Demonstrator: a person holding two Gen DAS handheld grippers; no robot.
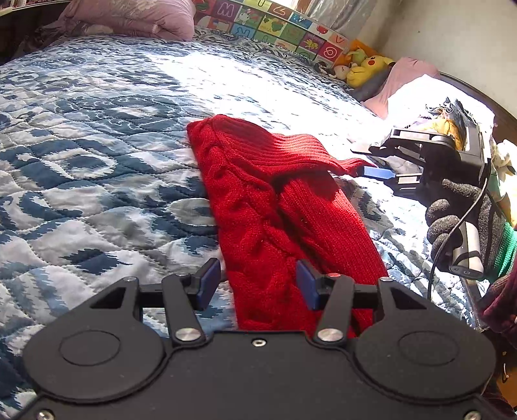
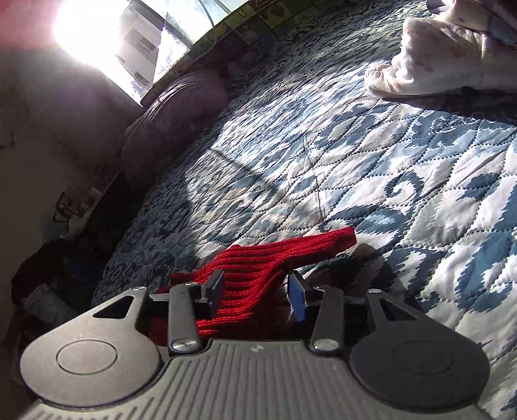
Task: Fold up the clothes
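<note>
Now, sweater: soft, floppy knit; you'd grip its ribbed hem at 1 o'clock.
Left hand-held gripper: released.
Right hand-held gripper: released around hem.

Letters on the play-mat panels behind the bed

In the left wrist view, a colourful foam mat stands on edge along the far side of the bed, and a few of its square tiles carry large single letters: an "M" on a purple tile, another "M" on a blue tile, and a "V" on a red tile. The other tiles show cartoon pictures or curled shapes too distorted to read. Nothing is legible in the right wrist view.
</note>
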